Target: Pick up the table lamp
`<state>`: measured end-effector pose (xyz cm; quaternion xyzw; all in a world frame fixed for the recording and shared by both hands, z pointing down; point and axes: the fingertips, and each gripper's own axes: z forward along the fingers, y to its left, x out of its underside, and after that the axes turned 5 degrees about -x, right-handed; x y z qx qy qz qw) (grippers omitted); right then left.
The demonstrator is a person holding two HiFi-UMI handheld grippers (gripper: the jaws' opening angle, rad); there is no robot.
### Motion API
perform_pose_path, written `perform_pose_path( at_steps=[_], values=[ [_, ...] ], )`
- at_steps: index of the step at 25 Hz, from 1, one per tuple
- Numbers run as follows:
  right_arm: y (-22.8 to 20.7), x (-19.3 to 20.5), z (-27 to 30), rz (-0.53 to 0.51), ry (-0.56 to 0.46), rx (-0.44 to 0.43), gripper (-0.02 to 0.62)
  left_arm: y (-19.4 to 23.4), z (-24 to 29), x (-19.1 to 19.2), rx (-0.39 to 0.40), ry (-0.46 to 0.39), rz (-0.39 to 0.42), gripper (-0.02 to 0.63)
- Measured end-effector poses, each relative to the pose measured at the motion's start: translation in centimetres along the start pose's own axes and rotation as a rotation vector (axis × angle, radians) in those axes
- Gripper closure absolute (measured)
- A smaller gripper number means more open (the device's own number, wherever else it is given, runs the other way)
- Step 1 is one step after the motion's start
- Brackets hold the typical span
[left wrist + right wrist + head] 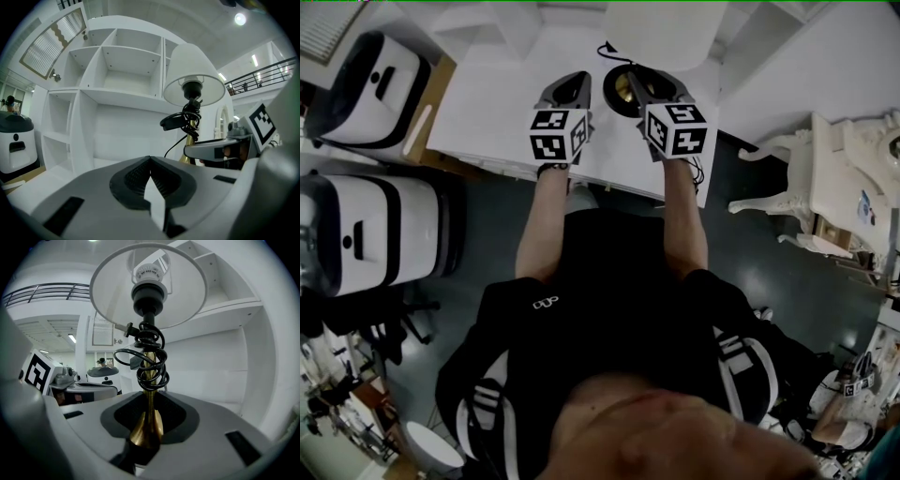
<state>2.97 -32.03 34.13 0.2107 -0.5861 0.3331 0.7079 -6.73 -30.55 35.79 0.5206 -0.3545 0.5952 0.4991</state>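
Right gripper [149, 411]: jaws pinch the lamp [148, 303] low on its stem [147, 425], where the brass flares out, centre-bottom of the right gripper view. Dark ribbed pads sit on either side of the metal. The grip looks made. Left gripper [151, 164]: pads pressed together at the tips with nothing between them, so it is idle, and in the head view it sits just left of the right one. The lamp stands upright at the near edge of the white table [487, 103], top centre of the head view, where its dark round base shows. I cannot tell whether the base is clear of the tabletop. Judgement: grasp done, lift to be finished or confirmed. Materials: the stem is polished brass, slim above and widening to a bell shape below, smooth and likely slippery. A black rubbery cord [151, 363] is wound in loose loops round the stem and may shift. The socket is black. The shade [185, 291] is a white, matt cone, light but top-heavy on so thin a stem. Behind it, in the upper half of the left gripper view, stands a white shelf unit [122, 61].
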Motion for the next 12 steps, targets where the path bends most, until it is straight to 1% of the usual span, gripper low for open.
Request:
perform_pose_path(
  at_steps=[8, 12],
  values=[
    [-0.34, -0.16, 0.39, -0.001, -0.009, 0.018, 0.483, 0.13, -0.01, 0.16, 0.011, -0.012, 0.001, 0.596],
    [-0.33, -0.22, 0.58, 0.003, -0.015, 0.016, 0.482, 0.74, -0.51, 0.57, -0.001, -0.018, -0.010, 0.597]
  ],
)
